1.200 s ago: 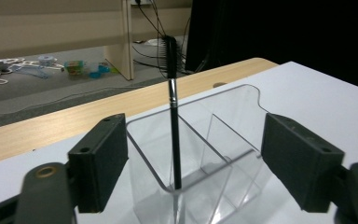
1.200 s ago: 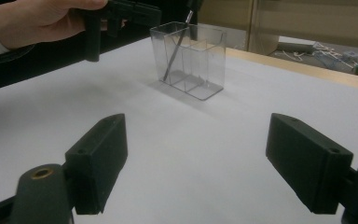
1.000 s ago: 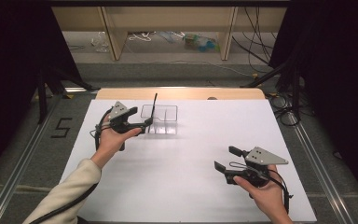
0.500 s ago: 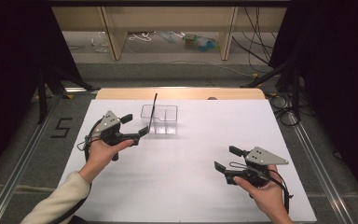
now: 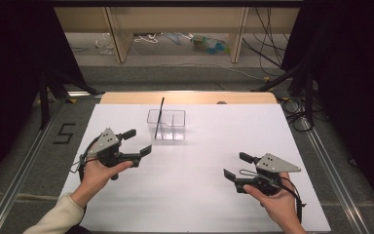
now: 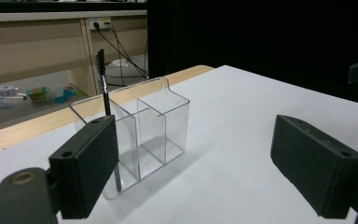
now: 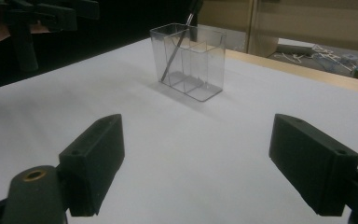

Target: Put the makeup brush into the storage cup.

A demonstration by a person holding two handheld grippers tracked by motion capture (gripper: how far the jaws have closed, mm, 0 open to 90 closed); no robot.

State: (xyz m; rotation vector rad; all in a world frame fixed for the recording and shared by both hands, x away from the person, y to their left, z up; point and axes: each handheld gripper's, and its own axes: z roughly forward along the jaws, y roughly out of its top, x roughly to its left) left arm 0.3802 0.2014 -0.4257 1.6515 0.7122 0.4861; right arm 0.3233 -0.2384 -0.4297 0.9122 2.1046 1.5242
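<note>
**Pen standing in the clear holder, both grippers empty**

Seen from the high view, a clear plastic two-compartment holder (image 5: 166, 125) sits on the white table top (image 5: 195, 195) toward the far edge. A thin black pen (image 5: 160, 113) stands in its left compartment, leaning slightly. The left gripper (image 5: 137, 142) is held near the holder's near-left corner without touching it, jaws wide apart with nothing between them. The right gripper (image 5: 234, 166) sits well apart from the holder, low on the right, jaws also spread and empty.

Looking along the left gripper (image 6: 193, 168), its two black jaws stand far apart over bare table. The holder (image 6: 161, 126) lies just beyond the left jaw, and the pen (image 6: 105, 93) rises from the compartment nearest that jaw, its tip above the rim.

Looking along the right gripper (image 7: 196, 163), the jaws gape with only white surface between. The holder (image 7: 191, 63) stands farther off, the pen (image 7: 175, 46) slanting inside it, and the left gripper (image 7: 37, 18) shows at the upper left.
</note>
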